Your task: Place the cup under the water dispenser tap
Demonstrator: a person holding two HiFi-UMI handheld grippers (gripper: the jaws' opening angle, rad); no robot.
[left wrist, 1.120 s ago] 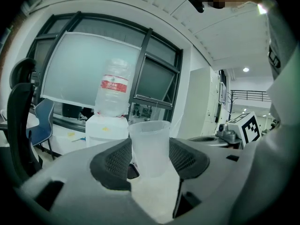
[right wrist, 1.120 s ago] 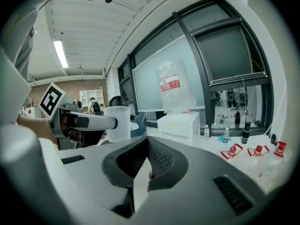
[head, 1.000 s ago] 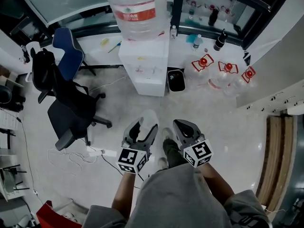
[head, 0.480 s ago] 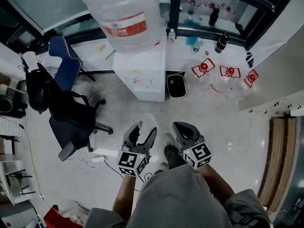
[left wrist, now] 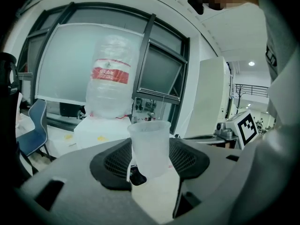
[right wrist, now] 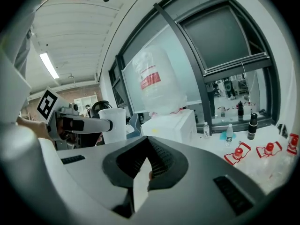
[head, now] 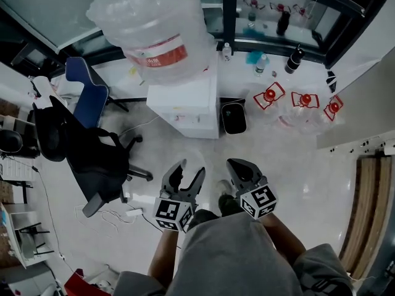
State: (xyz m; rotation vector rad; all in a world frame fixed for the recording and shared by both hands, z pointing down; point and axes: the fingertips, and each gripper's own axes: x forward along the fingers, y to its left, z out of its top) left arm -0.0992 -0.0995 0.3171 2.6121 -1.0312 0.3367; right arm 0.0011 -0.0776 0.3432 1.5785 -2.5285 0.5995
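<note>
Far beyond both pairs of fingers: one water dispenser [head: 185, 106], carrying one large bottle [head: 154, 26]; beside it, three red-capped jugs [head: 270, 97]. Clamped upright between wide-spread fingers of left gripper [left wrist: 150, 154]: one translucent cup [left wrist: 150, 144]. Fingers of right gripper [right wrist: 149, 156]: closed together, holding nothing.

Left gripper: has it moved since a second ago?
Yes. The left gripper, holding the cup, has come nearer the dispenser; the gap between them has shrunk.
</note>
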